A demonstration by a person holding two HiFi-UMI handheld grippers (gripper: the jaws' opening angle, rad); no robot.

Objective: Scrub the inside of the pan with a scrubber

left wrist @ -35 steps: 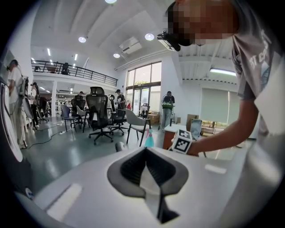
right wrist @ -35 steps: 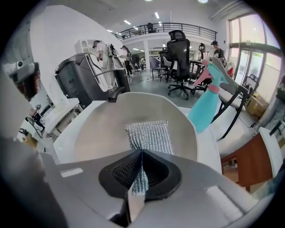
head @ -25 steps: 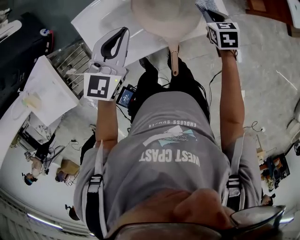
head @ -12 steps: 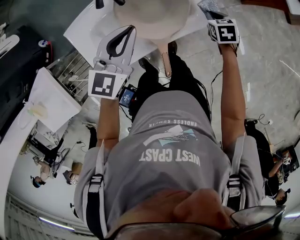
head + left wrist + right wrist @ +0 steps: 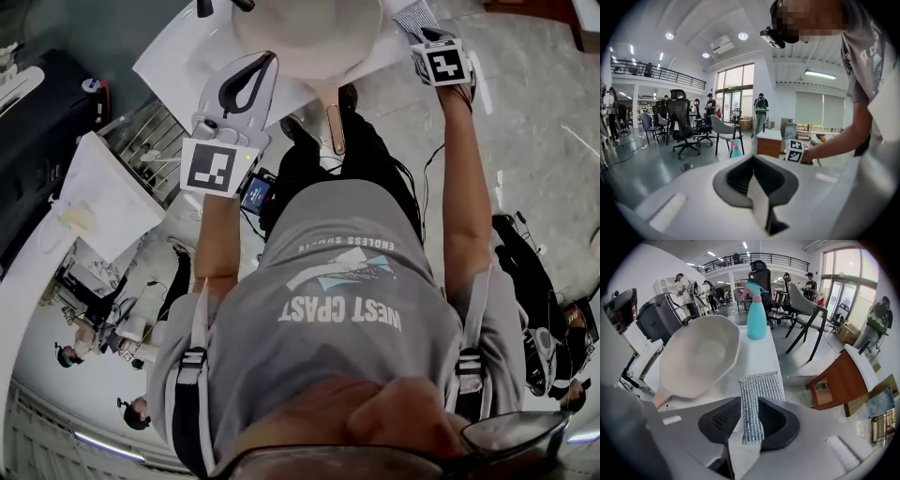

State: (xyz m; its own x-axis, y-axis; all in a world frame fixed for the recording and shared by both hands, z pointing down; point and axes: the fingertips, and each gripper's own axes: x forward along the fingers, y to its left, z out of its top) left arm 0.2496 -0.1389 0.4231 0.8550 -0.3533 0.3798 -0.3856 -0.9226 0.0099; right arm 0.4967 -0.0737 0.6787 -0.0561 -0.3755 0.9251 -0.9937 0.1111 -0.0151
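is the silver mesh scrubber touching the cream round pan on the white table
Apart. The right gripper view shows a thin strip of white table between the silver mesh scrubber corner and the cream round pan rim.

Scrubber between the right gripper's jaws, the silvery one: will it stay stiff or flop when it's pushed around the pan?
Probably floppy: the scrubber twists from a flat sheet at its far end to edge-on between the right gripper's opening jaws. Likely light for its size, since it looks like a thin woven metallic pad. Its rough mesh should resist slipping.
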